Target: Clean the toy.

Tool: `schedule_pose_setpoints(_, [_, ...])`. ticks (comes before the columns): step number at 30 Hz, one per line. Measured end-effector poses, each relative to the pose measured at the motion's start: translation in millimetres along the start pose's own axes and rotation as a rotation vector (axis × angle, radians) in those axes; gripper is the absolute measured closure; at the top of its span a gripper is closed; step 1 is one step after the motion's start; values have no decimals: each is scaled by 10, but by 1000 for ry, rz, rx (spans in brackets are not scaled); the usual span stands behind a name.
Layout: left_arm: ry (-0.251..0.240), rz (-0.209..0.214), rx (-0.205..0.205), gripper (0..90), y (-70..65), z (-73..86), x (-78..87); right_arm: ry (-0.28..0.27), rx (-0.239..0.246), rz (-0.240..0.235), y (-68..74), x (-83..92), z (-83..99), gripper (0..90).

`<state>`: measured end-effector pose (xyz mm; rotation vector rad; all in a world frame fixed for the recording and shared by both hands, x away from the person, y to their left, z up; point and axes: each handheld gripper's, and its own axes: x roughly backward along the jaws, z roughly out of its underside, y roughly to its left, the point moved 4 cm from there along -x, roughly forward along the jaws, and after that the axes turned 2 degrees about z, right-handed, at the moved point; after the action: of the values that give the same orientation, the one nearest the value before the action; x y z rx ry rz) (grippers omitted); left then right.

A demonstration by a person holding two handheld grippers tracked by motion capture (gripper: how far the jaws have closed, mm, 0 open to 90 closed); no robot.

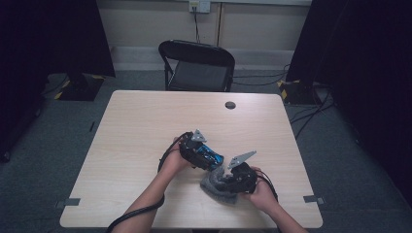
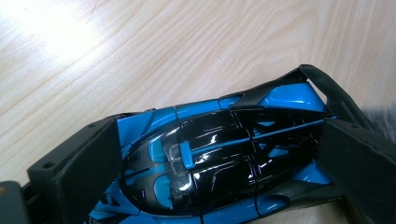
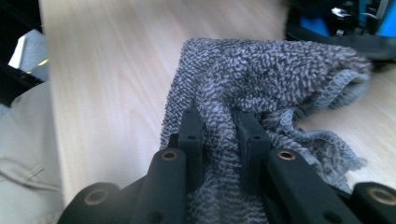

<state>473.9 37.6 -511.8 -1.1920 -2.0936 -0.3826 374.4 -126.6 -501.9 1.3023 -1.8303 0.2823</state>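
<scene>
The table [image 1: 145,126] is a pale wood rectangle on a grey carpet [image 1: 58,145], its far edge toward 12 o'clock in the high view. A black folding chair [image 1: 197,65] stands beyond that edge at 12 o'clock, and dark curtains [image 1: 48,34] hang at 10 and 2 o'clock. A small dark round cap [image 1: 230,105] sits in the tabletop near the far edge, at about 1 o'clock from the table's middle.

The work sits in the near half of the table, at about 5 o'clock from its middle. The person's forearms come in from 6 o'clock.

The cloth [image 1: 217,184] is a grey looped towel, bunched on the table at 5 o'clock from the car and touching it. In the right gripper view the cloth [image 3: 261,79] runs up from between the jaws toward 1 o'clock, where its folded end meets the car's blue and black body at the top right corner.

The car [image 1: 210,156] is a blue and black toy with a glossy dark roof. In the left gripper view the car [image 2: 219,154] lies across the frame from 8 to 2 o'clock, its black rear wing at 2 o'clock.

The left gripper [image 1: 197,154] clamps the car: its two black jaws press on the car's sides at 8 and 4 o'clock in its own view.

The right gripper [image 1: 233,180] is at 4 o'clock from the left one, and its jaws are pinched tight on a fold of the cloth.
</scene>
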Motion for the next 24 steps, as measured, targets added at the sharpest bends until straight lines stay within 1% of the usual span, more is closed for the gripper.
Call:
schedule_pose_setpoints(1, [-6, -1, 2, 1, -1, 0, -2, 5, 8, -14, 38, 30, -12, 752])
schedule_pose_setpoints(2, [-9, -1, 4, 1, -3, 0, -4, 9, 13, -18, 52, 47, -15, 752])
schedule_pose_setpoints(4, [-10, -4, -1, 1, 0, 1, -3, 10, 22, -21, 62, 72, -18, 750])
schedule_pose_setpoints(6, [-8, -1, 3, 1, -4, 0, -1, 8, 41, -22, 66, 143, -29, 749])
schedule_pose_setpoints(7, [-6, -3, 1, 3, -3, 0, 1, 0, 43, -20, 48, 195, -41, 749])
schedule_pose_setpoints(10, [-4, -1, 0, 5, 1, 4, 7, -22, 25, -20, -13, 308, -48, 748])
schedule_pose_setpoints(12, [-4, -1, 0, 8, 2, 4, 8, -35, 5, -17, -67, 373, -32, 748])
schedule_pose_setpoints(13, [-5, -1, 1, 8, 1, 4, 8, -41, -5, -7, -116, 430, -4, 745])
schedule_pose_setpoints(15, [-8, -2, -1, 8, 2, 4, 7, -47, -12, -6, -138, 460, 8, 745])
schedule_pose_setpoints(18, [-9, 0, -3, 7, 3, 8, 8, -65, -26, 10, -215, 574, 18, 745])
schedule_pose_setpoints(20, [-9, -2, 0, 7, 0, 6, 7, -82, -36, 26, -273, 669, -3, 746])
schedule_pose_setpoints(22, [-4, -4, -4, 6, 1, 6, 9, -107, -49, 31, -336, 774, -38, 748])
schedule_pose_setpoints(24, [0, -2, -4, 6, 0, 6, 11, -120, -58, 57, -395, 842, -67, 748])
